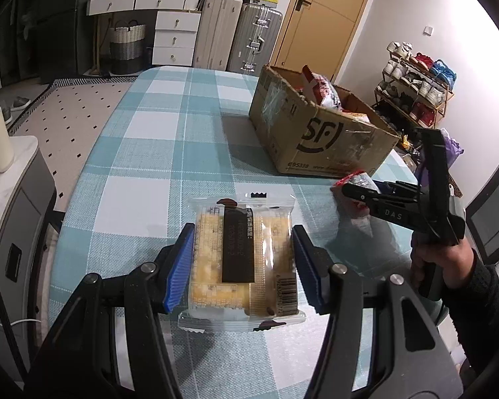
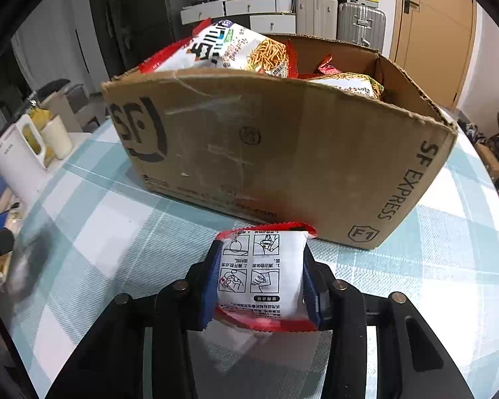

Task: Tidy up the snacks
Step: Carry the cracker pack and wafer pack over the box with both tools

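Left wrist view: the left gripper [image 1: 243, 259] was lowered over a clear-wrapped pack of yellow crackers [image 1: 243, 259] that lay flat on the teal-and-white checked tablecloth [image 1: 156, 153]. Its 2 blue-padded fingers [image 1: 179, 266] stood on either side of the pack, the left pad at the wrapper's edge and the right pad just beside it; whether they pressed the pack firmly could not be told. Beyond it, toward the right, an open cardboard SF box [image 1: 319, 133] rested on the same cloth with a red-and-white snack bag [image 1: 322, 89] standing inside. At the right edge the right gripper [image 1: 359, 196], held by the person's hand [image 1: 449, 266], carried a small red-edged white sachet [image 1: 355, 183] just in front of the box's near corner.

Right wrist view: the right gripper [image 2: 259, 279] was clamped on the small red-edged white sachet [image 2: 262, 272], whose back showed 4 printed instruction panels; both blue pads [image 2: 209, 286] pressed its sides, and the sachet was raised above the checked tablecloth [image 2: 116, 226]. Directly ahead stood the cardboard SF box [image 2: 282, 153], its long wall facing the camera. A large noodle-snack bag [image 2: 229, 50] leaned out over the box's upper left rim, and a second similar bag [image 2: 352, 86] lay lower inside toward the right. A white kettle [image 2: 17, 156] stood off the table's left side.
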`<state>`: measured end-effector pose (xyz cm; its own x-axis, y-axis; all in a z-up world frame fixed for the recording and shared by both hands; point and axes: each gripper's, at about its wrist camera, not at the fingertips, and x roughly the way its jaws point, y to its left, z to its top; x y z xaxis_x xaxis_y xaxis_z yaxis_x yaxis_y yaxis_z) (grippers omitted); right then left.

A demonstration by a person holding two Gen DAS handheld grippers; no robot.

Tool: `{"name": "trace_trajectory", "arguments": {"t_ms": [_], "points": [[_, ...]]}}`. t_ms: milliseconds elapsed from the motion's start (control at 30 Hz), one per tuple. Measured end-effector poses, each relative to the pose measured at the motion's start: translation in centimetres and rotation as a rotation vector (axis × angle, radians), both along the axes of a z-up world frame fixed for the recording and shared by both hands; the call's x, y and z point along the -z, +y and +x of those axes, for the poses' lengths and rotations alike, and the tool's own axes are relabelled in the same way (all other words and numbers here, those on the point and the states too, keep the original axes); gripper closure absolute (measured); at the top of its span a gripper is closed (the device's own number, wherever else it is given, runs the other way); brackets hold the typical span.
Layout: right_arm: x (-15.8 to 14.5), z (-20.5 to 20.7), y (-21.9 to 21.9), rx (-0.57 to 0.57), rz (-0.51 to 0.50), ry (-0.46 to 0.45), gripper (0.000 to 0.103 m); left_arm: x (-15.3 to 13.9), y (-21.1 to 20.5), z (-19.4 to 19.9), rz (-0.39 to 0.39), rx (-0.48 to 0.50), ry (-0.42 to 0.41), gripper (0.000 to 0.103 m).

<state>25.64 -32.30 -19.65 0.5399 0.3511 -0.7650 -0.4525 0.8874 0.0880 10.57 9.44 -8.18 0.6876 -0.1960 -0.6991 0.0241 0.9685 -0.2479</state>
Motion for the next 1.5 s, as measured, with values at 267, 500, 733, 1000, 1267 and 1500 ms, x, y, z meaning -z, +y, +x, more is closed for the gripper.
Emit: {"name": "trace_trajectory", "arguments": {"t_ms": [267,500,733,1000,1267,1500], "points": [[-1.4,-1.9,-1.3,-0.019,0.078,-0.006,0.061,-1.1,-1.1,0.0,0.002,0.027,-0.017,0.049],[-3.4,-3.7,-3.3,-0.016,0.149,-0.025,0.061,-2.4,-2.7,1.0,-0.006,0.062,-0.034,0.049],[-6.7,-5.1,-5.4,-0.017,0.221,-0.068,0.061,-4.4,-4.8,2.9,0.011,0.100,-0.083,0.049],[-10.7,-4.6,-7.1,-0.023,0.281,-0.115,0.061,-7.3,-7.3,6.2,0.042,0.156,-0.138,0.049],[-13.8,-2.4,-6.9,-0.042,0.293,-0.149,0.061,-10.0,-9.1,10.0,0.065,0.183,-0.181,0.049],[-16.2,0.4,-6.6,-0.042,0.312,-0.174,0.061,-12.0,-10.7,13.3,0.072,0.208,-0.195,0.049]]}}
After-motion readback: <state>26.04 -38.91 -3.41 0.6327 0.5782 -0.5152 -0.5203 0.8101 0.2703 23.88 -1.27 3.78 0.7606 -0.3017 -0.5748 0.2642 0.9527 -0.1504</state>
